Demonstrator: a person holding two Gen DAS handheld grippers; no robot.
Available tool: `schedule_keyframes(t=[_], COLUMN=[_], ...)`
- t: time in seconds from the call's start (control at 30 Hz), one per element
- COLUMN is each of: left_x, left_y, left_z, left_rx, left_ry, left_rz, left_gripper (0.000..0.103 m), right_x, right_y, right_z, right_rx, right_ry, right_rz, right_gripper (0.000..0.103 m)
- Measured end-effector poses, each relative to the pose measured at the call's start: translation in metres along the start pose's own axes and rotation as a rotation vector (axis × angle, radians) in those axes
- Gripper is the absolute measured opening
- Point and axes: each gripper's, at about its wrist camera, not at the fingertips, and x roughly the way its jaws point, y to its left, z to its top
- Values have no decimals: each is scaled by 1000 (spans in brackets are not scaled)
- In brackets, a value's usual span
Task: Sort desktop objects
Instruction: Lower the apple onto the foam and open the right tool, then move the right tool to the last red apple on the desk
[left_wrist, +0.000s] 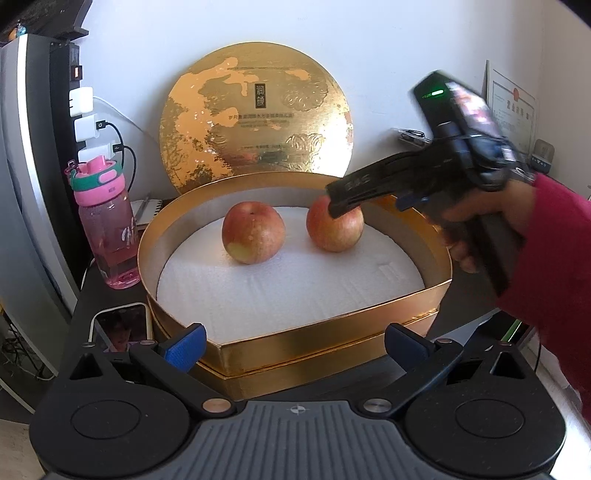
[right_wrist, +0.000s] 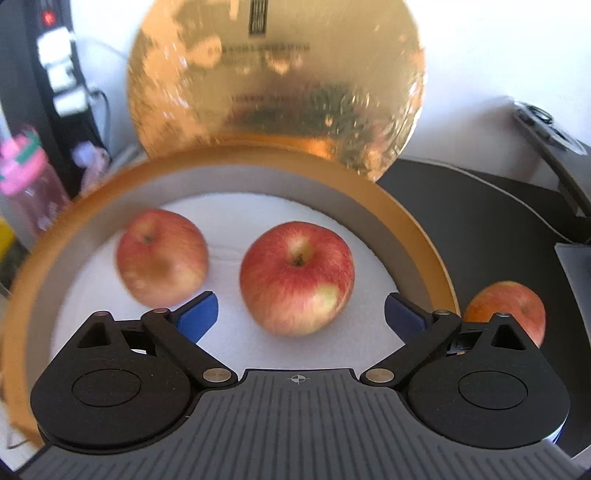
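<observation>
A round gold box (left_wrist: 332, 332) with white foam lining holds two red apples, the left apple (left_wrist: 253, 232) and the right apple (left_wrist: 334, 229). In the right wrist view both lie in the box (right_wrist: 417, 221): the left apple (right_wrist: 162, 256) and the right apple (right_wrist: 297, 277). A third apple (right_wrist: 506, 306) lies on the dark table outside the box, to the right. My right gripper (right_wrist: 300, 314) is open, just above and behind the right apple, touching nothing; it also shows in the left wrist view (left_wrist: 338, 206). My left gripper (left_wrist: 295, 345) is open and empty at the box's front rim.
The gold lid (left_wrist: 255, 122) leans upright on the wall behind the box. A pink water bottle (left_wrist: 107, 225) and a power strip with chargers (left_wrist: 83, 110) stand at the left. A phone (left_wrist: 122, 326) lies at front left. A framed certificate (left_wrist: 511, 107) stands at right.
</observation>
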Motion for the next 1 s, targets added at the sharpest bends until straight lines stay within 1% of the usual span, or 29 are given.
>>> schedule_keyframes(t=[0.17, 0.33, 0.47, 0.63, 0.83, 0.93, 1.0], left_x=[-2, 0, 2, 7, 17, 23, 26], left_y=[-9, -15, -21, -29, -35, -39, -42], left_z=[1, 1, 2, 4, 10, 14, 16], left_rx=[18, 22, 34, 43, 38, 43, 49], left_ry=[0, 15, 21, 32, 41, 44, 46], left_rz=[4, 11, 10, 4, -3, -11, -18], left_gripper=[102, 102, 102, 102, 102, 102, 102], right_x=[-44, -79, -98, -108, -114, -111, -106], right_y=[-17, -25, -34, -47, -73, -88, -98], right_z=[-18, -39, -60, -80, -94, -100, -105], right_rx=[75, 121, 155, 197, 249, 277, 296], right_ry=[-73, -136, -170, -183, -213, -230, -243], right_rz=[45, 48, 8, -19, -113, -169, -186], right_gripper=[100, 100, 100, 100, 100, 100, 100])
